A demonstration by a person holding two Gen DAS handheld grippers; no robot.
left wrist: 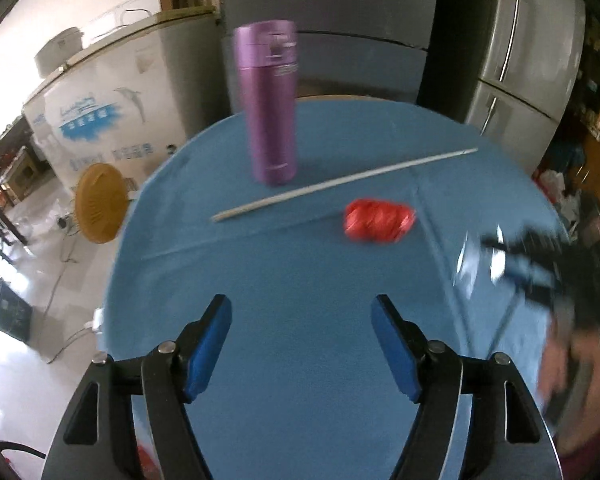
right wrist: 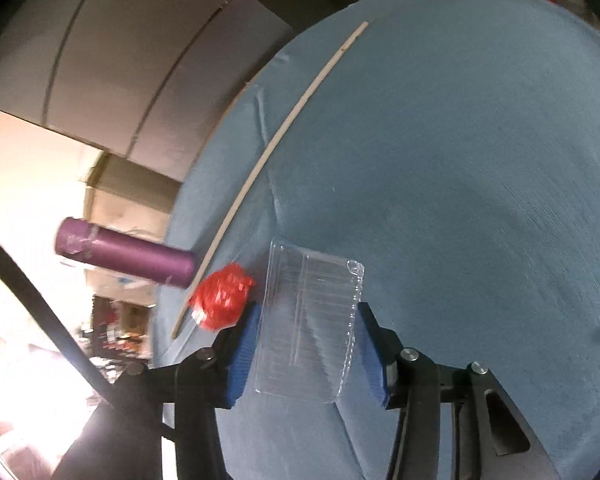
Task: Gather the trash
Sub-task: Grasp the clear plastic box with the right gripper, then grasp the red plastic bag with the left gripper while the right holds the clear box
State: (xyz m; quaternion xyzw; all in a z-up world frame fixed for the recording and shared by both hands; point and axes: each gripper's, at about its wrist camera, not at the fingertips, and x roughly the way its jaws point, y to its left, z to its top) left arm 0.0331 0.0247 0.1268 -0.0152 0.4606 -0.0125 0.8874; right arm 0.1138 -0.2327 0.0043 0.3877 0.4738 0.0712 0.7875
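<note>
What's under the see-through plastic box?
Through the clear plastic clamshell box, held between the right hand-held gripper's blue pads, only the round table's blue cloth shows. Nothing seems hidden beneath it. The crumpled red wrapper lies beside it, not under.

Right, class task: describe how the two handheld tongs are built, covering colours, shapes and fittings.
Both match. The left tongs have two black angular arms with triangular cut-outs, silver round pivot bolts, and flat blue rectangular pads. The right tongs show the same black arms, silver bolts and blue pads, whose faces look ribbed. No markings are legible; no sleeve is clear.
</note>
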